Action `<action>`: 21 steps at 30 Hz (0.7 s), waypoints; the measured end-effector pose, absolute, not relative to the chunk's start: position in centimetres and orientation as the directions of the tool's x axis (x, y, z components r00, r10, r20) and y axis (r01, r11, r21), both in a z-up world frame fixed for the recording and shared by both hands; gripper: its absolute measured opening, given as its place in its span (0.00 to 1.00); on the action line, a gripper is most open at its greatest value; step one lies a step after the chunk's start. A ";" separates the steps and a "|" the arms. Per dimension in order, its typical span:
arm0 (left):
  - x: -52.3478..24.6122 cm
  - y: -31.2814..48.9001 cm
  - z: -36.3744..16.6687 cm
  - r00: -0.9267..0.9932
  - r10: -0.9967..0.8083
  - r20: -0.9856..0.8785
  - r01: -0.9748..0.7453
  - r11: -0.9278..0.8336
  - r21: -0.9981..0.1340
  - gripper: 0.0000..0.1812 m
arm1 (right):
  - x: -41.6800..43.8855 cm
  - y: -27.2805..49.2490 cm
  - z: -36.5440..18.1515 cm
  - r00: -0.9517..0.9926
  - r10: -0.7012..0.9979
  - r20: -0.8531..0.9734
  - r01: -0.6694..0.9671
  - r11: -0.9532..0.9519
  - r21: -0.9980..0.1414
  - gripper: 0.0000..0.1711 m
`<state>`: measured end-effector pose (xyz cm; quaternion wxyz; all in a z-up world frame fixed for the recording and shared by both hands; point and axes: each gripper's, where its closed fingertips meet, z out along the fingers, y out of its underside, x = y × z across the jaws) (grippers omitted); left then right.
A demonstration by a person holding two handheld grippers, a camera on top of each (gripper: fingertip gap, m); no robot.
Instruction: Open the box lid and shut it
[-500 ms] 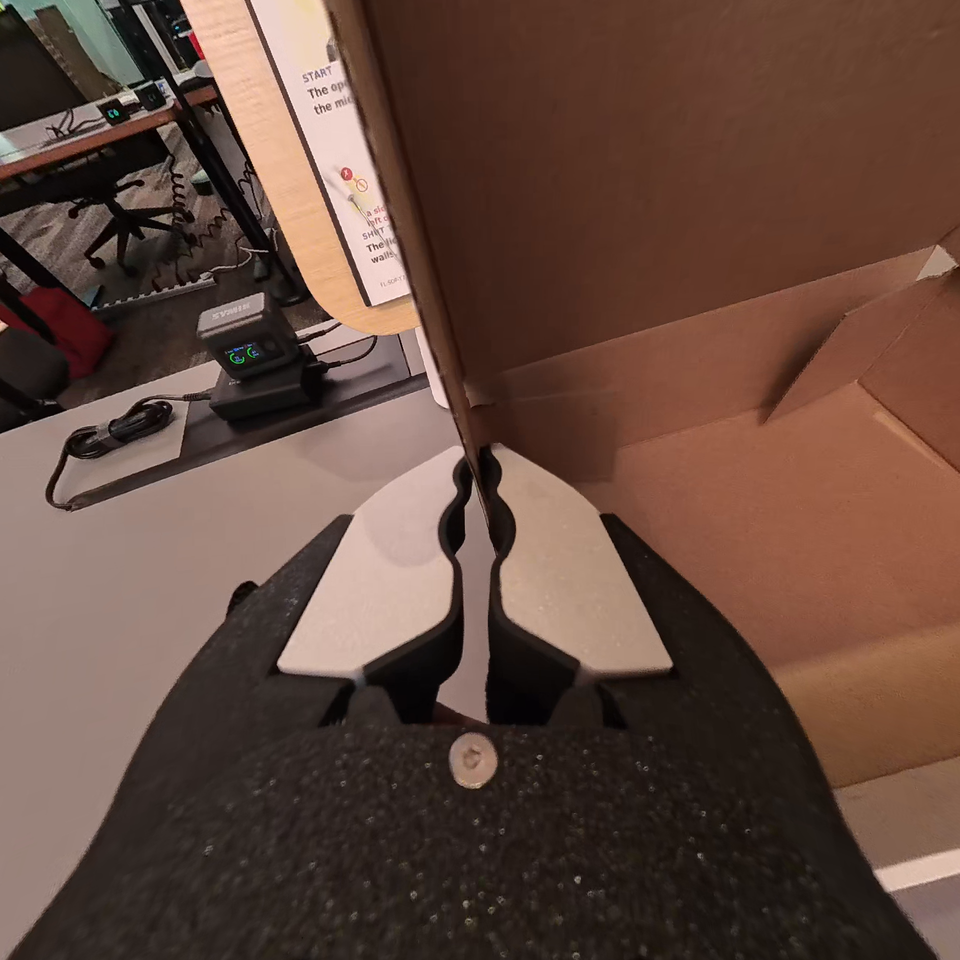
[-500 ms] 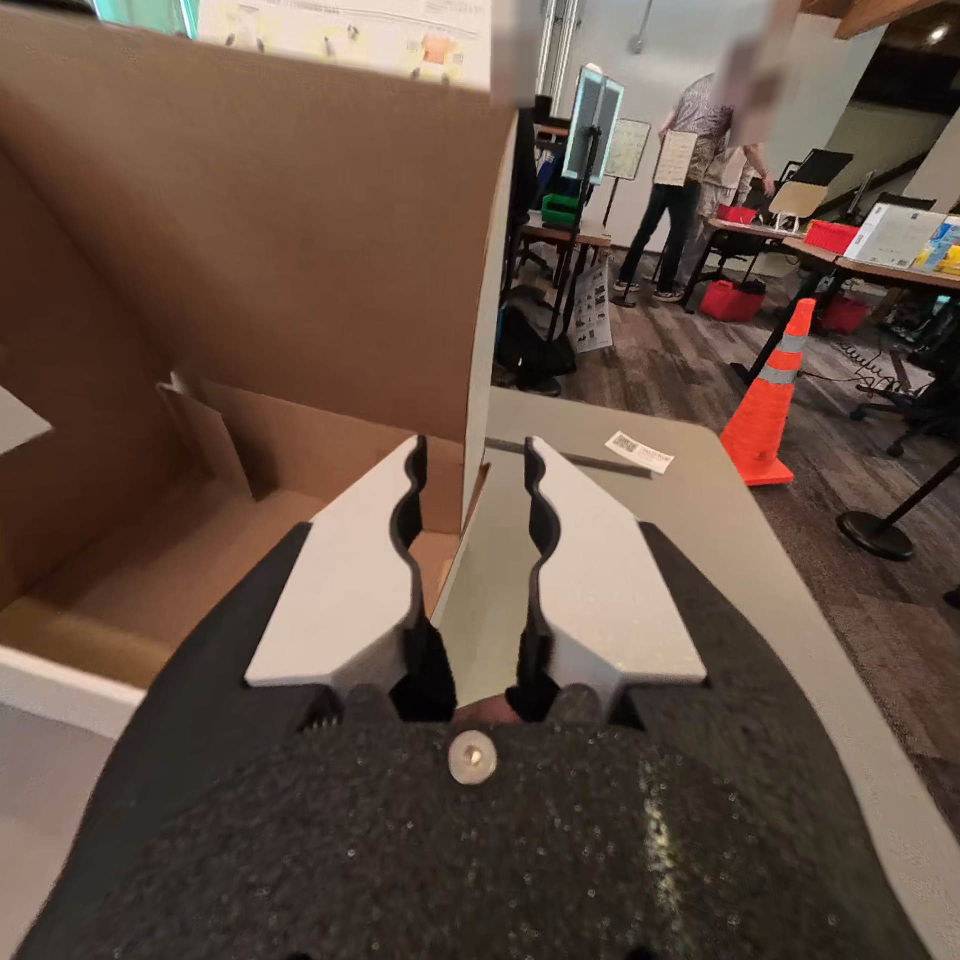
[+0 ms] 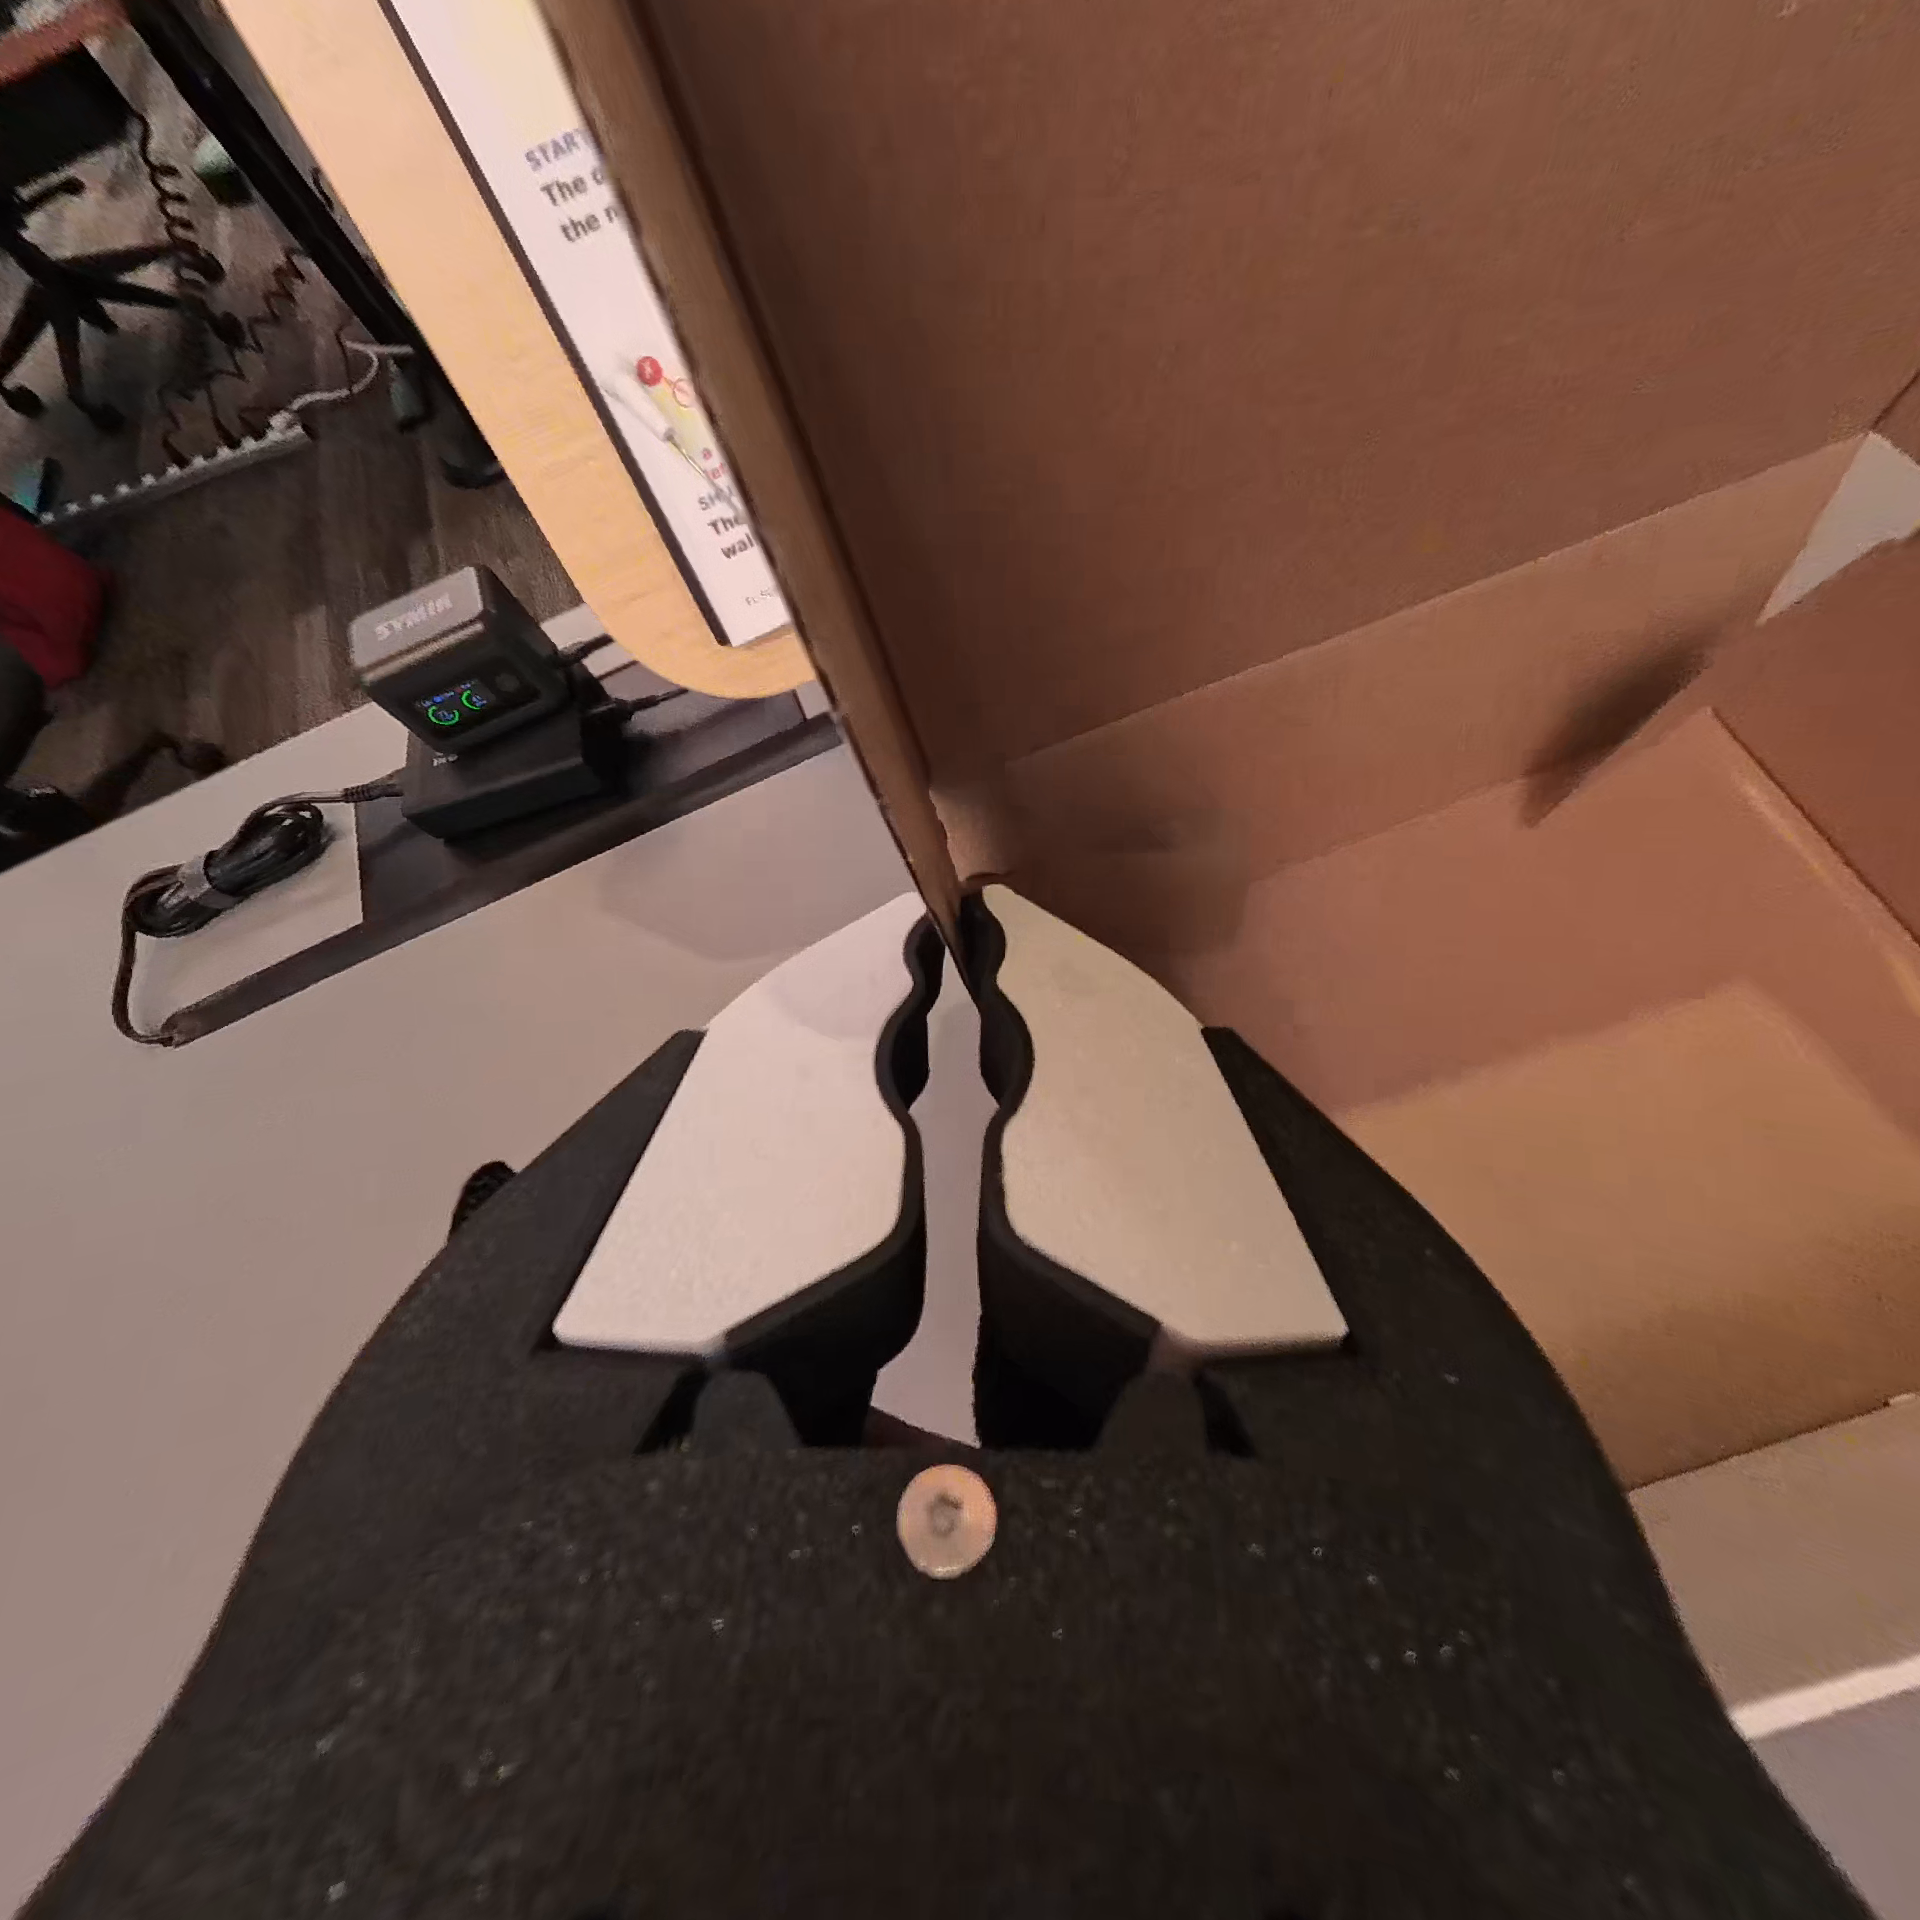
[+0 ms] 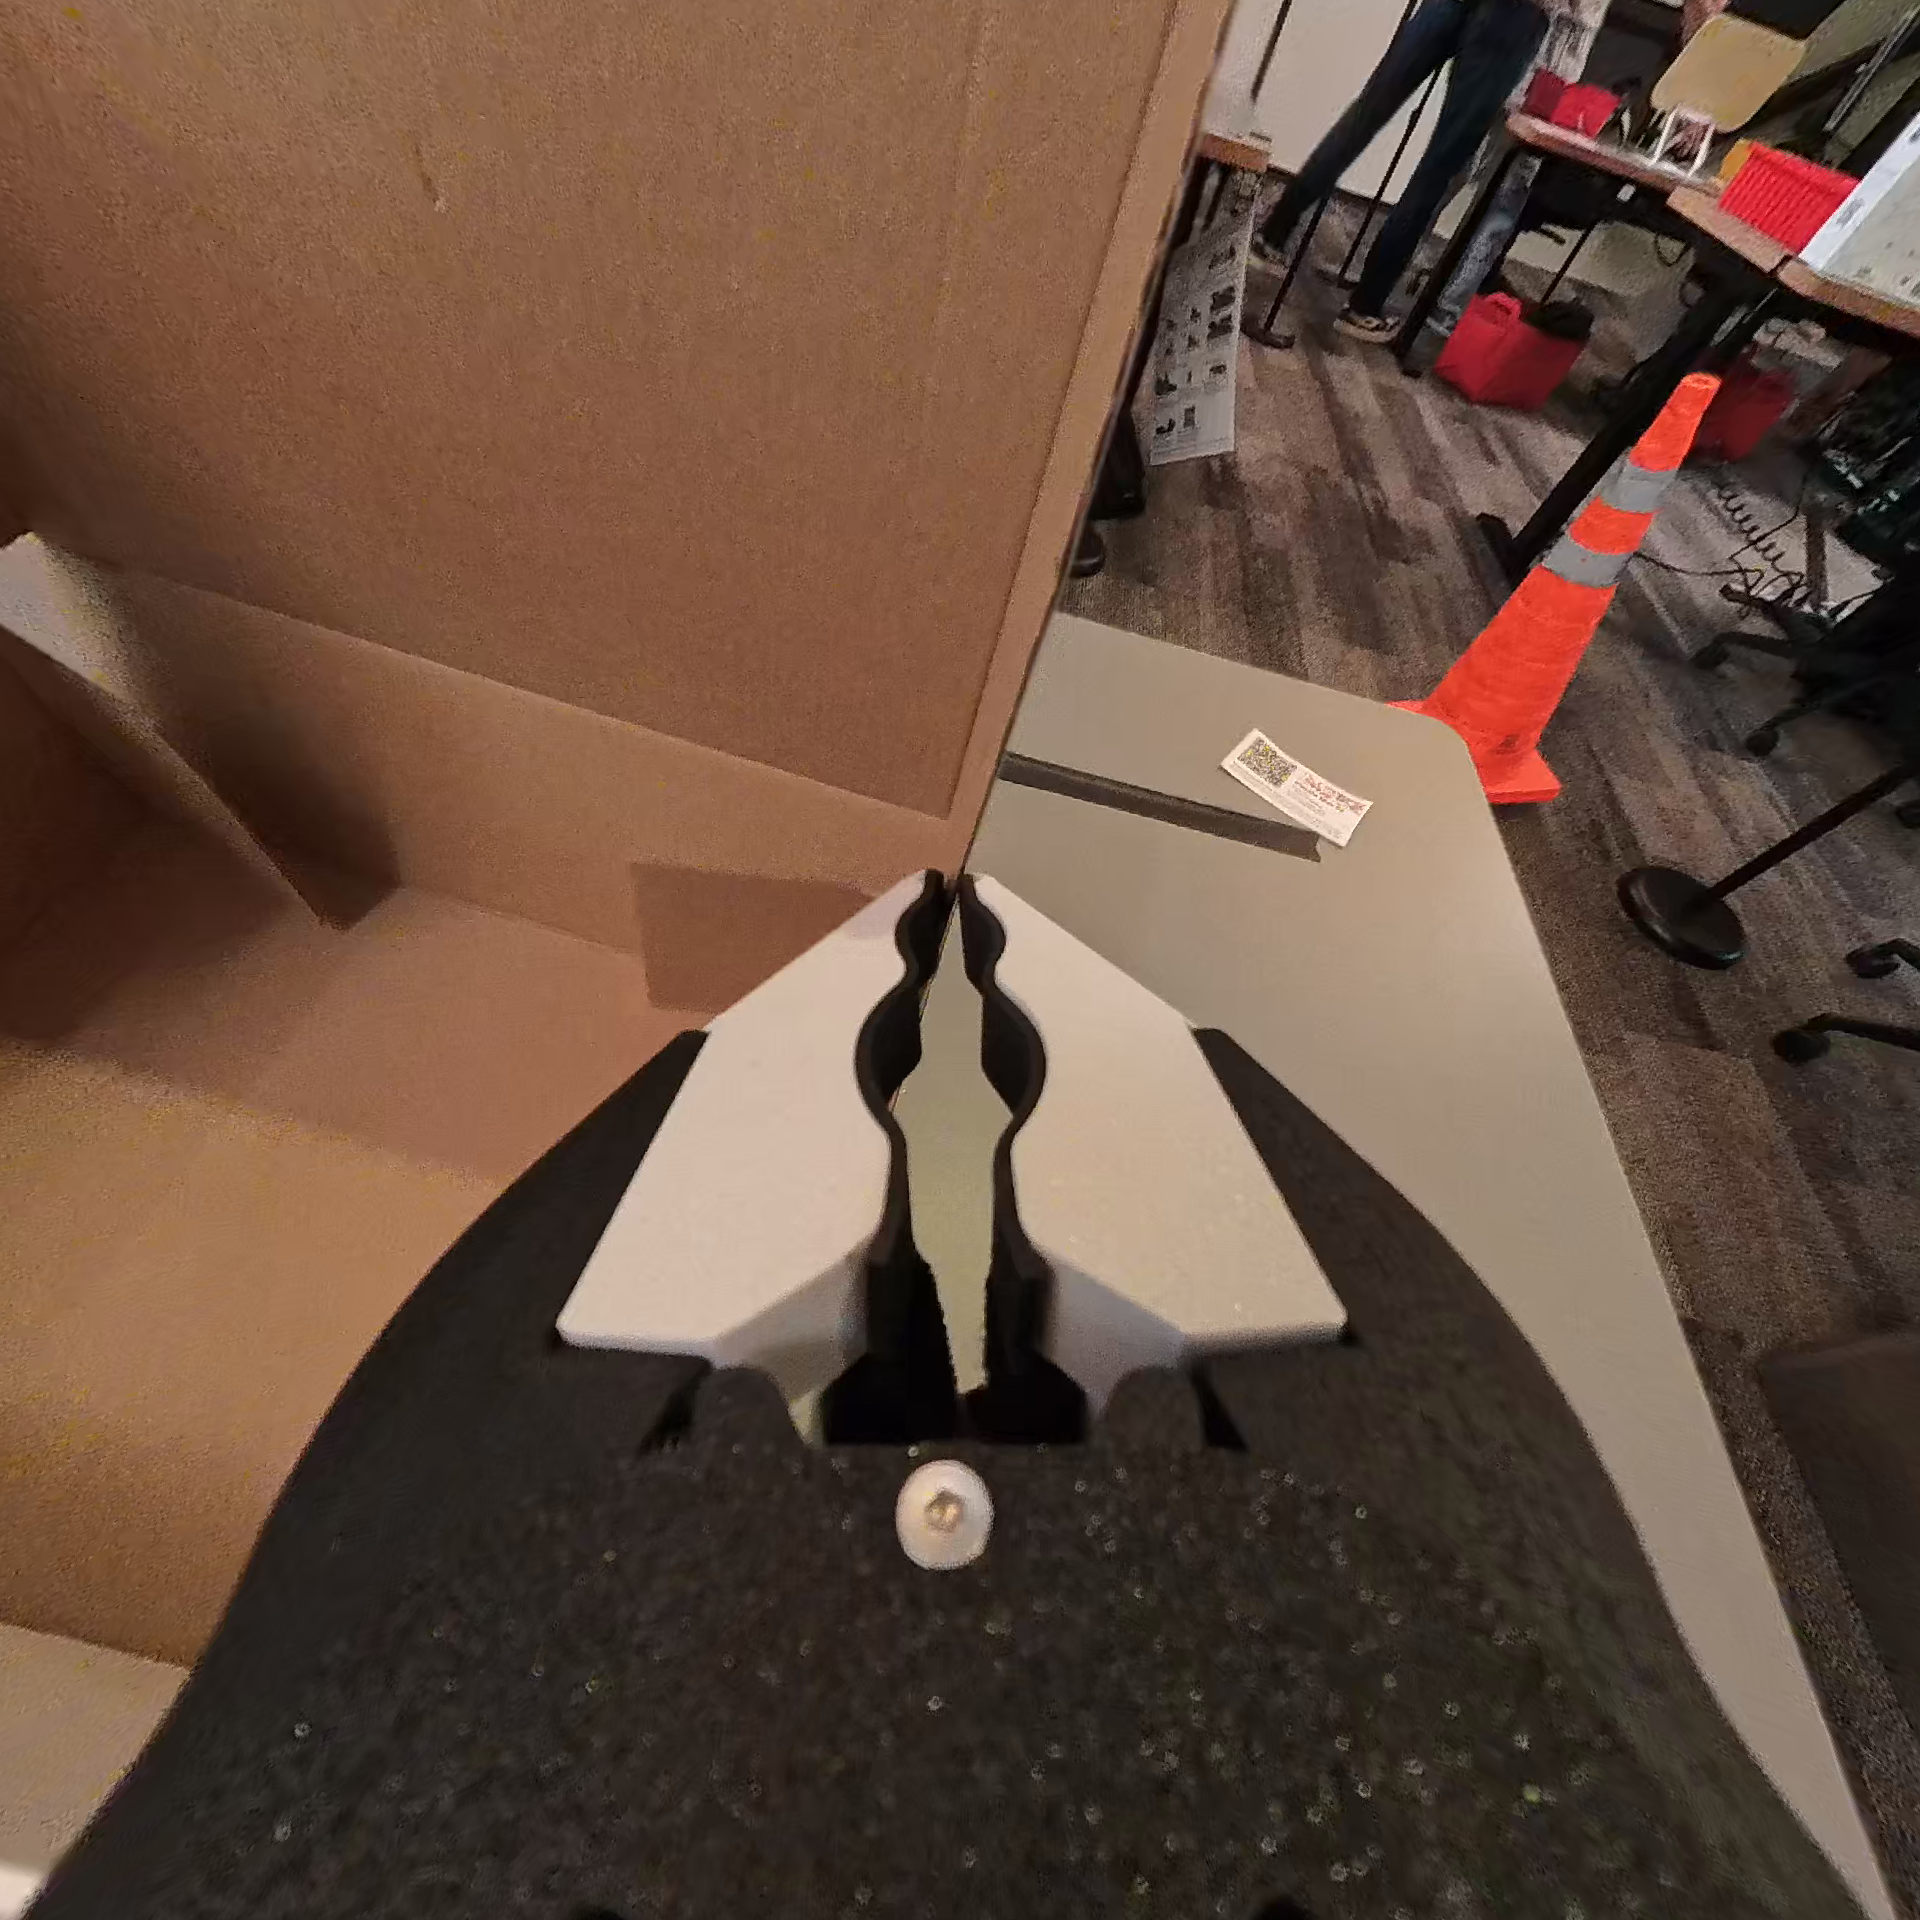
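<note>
Since half a second ago the right gripper (image 4: 951, 899) has gone from standing open around the side edge of the lid (image 4: 582, 416) to pinching it at the fingertips, and both views now sit closer under the raised panel. Its pale fingers (image 4: 769, 1143) meet on the thin cardboard edge. The left gripper (image 3: 954, 925) is likewise clamped on the opposite side edge of the lid (image 3: 1299, 364), tips pressed against the board. The lid stands up, tilted, hinged along the back wall of the open cardboard box (image 3: 1621, 1195), whose brown floor lies between the two grippers. The box rests on a grey table (image 3: 208, 1247). Left of the box on the table sit a black charger (image 3: 468, 707) and a coiled cable (image 3: 218, 873); right of the box lies a small label (image 4: 1297, 784), and beyond the table an orange cone (image 4: 1548, 613) stands on the floor.
</note>
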<state>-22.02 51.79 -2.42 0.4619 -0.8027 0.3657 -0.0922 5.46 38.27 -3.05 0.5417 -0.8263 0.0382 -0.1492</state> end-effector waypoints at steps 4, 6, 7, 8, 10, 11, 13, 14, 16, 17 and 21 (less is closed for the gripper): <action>-21.8 52.2 -2.1 0.709 -0.684 -0.172 -0.518 -0.340 -0.785 0.02 | 5.2 38.9 -2.6 0.967 -0.205 0.154 0.050 -0.438 -0.898 0.01; -21.8 52.1 -2.1 0.707 -0.685 -0.178 -0.526 -0.340 -0.780 0.02 | 4.6 39.1 -3.1 0.972 -0.184 0.144 0.045 -0.457 -0.888 0.01; -21.9 52.0 -2.2 0.706 -0.684 -0.182 -0.529 -0.340 -0.777 0.02 | 4.2 39.2 -3.3 0.973 -0.175 0.152 0.056 -0.462 -0.885 0.01; -22.0 51.9 -2.3 0.706 -0.682 -0.189 -0.534 -0.338 -0.775 0.03 | 3.9 39.2 -3.4 0.972 -0.170 0.165 0.069 -0.464 -0.883 0.01; -22.3 51.8 -2.6 0.705 -0.678 -0.207 -0.543 -0.328 -0.773 0.03 | 3.6 39.3 -3.5 0.968 -0.172 0.185 0.089 -0.453 -0.887 0.01; -22.4 51.8 -2.7 0.707 -0.675 -0.212 -0.542 -0.324 -0.776 0.03 | 3.5 39.2 -3.5 0.966 -0.177 0.190 0.092 -0.451 -0.888 0.01; -22.8 51.8 -2.8 0.715 -0.667 -0.207 -0.528 -0.321 -0.787 0.03 | 3.6 39.1 -3.5 0.963 -0.191 0.190 0.087 -0.447 -0.890 0.01; -22.9 51.8 -2.8 0.719 -0.666 -0.200 -0.519 -0.322 -0.792 0.03 | 3.7 39.0 -3.5 0.963 -0.194 0.186 0.082 -0.446 -0.891 0.01; -23.2 51.8 -2.8 0.726 -0.660 -0.192 -0.505 -0.322 -0.801 0.03 | 3.7 38.8 -3.5 0.966 -0.191 0.175 0.074 -0.444 -0.893 0.04; -23.4 51.9 -2.7 0.730 -0.656 -0.194 -0.501 -0.320 -0.804 0.04 | 3.8 38.8 -3.5 0.967 -0.188 0.171 0.071 -0.445 -0.892 0.06; -23.9 52.2 -2.4 0.751 -0.634 -0.185 -0.476 -0.326 -0.817 0.11 | 3.8 38.5 -3.4 0.972 -0.179 0.154 0.060 -0.444 -0.894 0.09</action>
